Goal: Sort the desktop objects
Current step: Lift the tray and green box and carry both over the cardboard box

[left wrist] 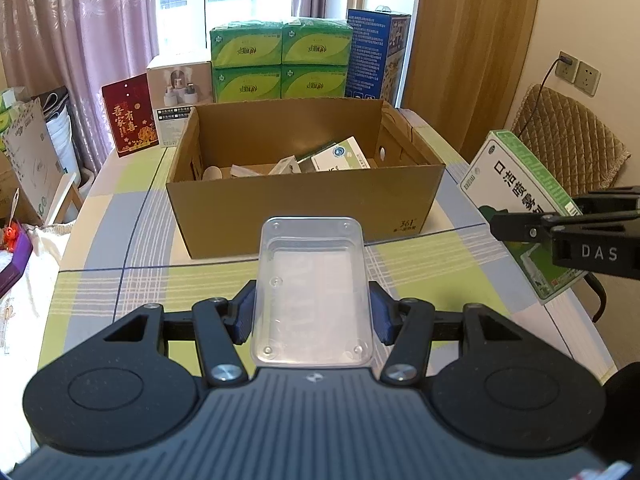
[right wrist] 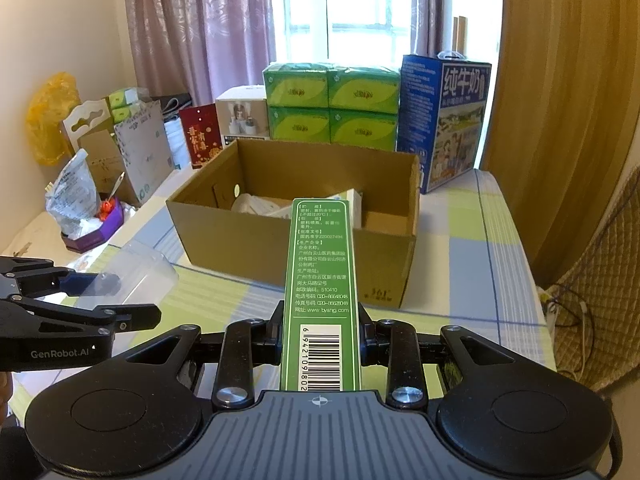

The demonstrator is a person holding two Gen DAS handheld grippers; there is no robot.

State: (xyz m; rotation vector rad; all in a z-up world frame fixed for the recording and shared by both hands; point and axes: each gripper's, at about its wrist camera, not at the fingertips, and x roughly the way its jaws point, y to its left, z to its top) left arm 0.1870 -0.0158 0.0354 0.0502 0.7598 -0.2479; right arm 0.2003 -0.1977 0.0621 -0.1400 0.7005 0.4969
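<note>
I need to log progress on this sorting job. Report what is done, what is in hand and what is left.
Done: the carton already holds several small boxes and packets. In hand: the left gripper is shut on a clear tray, the right gripper is shut on a green box, and both are held in front of the carton. Left: dropping these two in. No other loose item shows on the tablecloth near the carton.
</note>
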